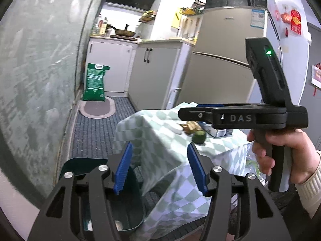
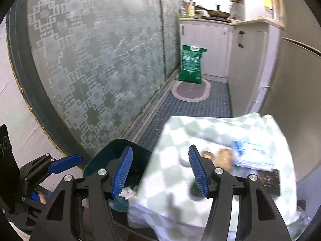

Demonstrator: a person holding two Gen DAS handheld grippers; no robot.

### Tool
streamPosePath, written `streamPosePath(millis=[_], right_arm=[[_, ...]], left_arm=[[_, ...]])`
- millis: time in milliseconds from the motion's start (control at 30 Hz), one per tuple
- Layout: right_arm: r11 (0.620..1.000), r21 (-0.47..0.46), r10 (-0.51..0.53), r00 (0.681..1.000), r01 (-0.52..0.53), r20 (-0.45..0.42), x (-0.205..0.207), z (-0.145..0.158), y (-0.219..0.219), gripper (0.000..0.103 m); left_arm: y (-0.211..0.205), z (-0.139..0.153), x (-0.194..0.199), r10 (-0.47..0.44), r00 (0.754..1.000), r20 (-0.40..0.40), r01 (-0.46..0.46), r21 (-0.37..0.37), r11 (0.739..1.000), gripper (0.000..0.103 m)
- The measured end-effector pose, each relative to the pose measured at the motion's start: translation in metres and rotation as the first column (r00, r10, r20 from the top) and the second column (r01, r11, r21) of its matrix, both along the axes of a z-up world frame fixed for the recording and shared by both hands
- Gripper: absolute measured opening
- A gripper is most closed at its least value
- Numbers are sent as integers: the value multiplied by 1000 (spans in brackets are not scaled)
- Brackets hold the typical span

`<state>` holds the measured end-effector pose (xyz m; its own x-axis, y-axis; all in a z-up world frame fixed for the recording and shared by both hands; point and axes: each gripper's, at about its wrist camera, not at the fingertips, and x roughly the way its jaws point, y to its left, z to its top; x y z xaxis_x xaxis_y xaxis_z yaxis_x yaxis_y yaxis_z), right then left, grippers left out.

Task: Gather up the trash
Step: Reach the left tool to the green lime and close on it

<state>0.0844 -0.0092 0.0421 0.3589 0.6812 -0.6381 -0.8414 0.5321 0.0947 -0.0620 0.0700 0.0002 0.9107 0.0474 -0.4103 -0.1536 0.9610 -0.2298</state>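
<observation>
Trash waiting on the checked table

Both grippers are hanging released and empty: left gripper (image 1: 159,167) above the bin (image 1: 128,206), right gripper (image 2: 160,168) over the tablecloth (image 2: 172,180). Green fruit (image 1: 199,137), brownish scraps (image 1: 191,127) and a blue-white packet (image 2: 253,155) are lying ahead, blurred. Crumpled paper (image 2: 126,193) is sitting in the bin beside the table's edge; carpeted aisle (image 2: 190,108) is running clear beyond.

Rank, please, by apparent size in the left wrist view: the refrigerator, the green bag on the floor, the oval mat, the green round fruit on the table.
1. refrigerator, largest.
2. green bag and oval mat look about alike; I would not rank them.
3. green fruit, smallest, although it is nearer the camera.
</observation>
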Motion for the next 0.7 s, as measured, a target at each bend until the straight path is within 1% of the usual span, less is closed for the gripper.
streamPosePath(millis=[233,433,700], right_arm=[[997,27,-76,997,75,16,17,5,-49,65],[991,32,-132,991,131,6,32,3,-84,67],[985,-3,-171,985,171,3,40,-11,-112,70]], left_arm=[[-25,-6,28,-44,999,-21,44,11,999,62],[-47,-13,56,-69,996,-62,71,30,997,62],[-64,-25,86,-54,991,-123,58,27,998,60]])
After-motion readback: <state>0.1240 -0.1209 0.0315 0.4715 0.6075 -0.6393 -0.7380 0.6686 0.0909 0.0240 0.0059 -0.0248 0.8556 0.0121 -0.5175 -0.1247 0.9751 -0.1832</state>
